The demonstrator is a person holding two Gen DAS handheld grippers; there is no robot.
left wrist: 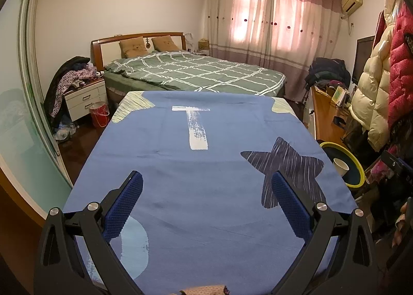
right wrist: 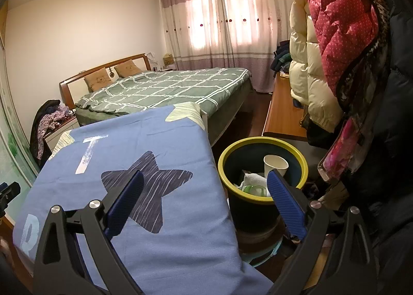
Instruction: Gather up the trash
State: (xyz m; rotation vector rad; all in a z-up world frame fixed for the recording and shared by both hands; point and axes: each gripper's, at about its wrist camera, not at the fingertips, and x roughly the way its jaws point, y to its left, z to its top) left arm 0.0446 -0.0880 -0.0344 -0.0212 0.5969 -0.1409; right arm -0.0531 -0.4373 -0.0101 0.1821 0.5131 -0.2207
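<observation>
While left gripper point(left wrist: 206, 181) hovers over blue cloth point(left wrist: 201, 166), jaws spread wide, nothing between them; bin point(left wrist: 357, 166) at 3 o'clock past cloth edge, cup point(left wrist: 340, 166) inside. Right wrist view: right gripper point(right wrist: 206, 181) also spread wide, empty, straddling cloth point(right wrist: 155, 217) edge; bin point(right wrist: 263, 171) at 1 o'clock just beside cloth, holding cup point(right wrist: 275, 164), crumpled tissue point(right wrist: 254, 180), green container point(right wrist: 254, 190).

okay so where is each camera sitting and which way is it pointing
Left wrist: on the left claw, facing along the blue cloth toward the bed; its open fingers show.
Right wrist: on the right claw, over the cloth's right edge, facing the bin; open fingers show.
Shared: cloth, bed, bin, paper cup.
</observation>
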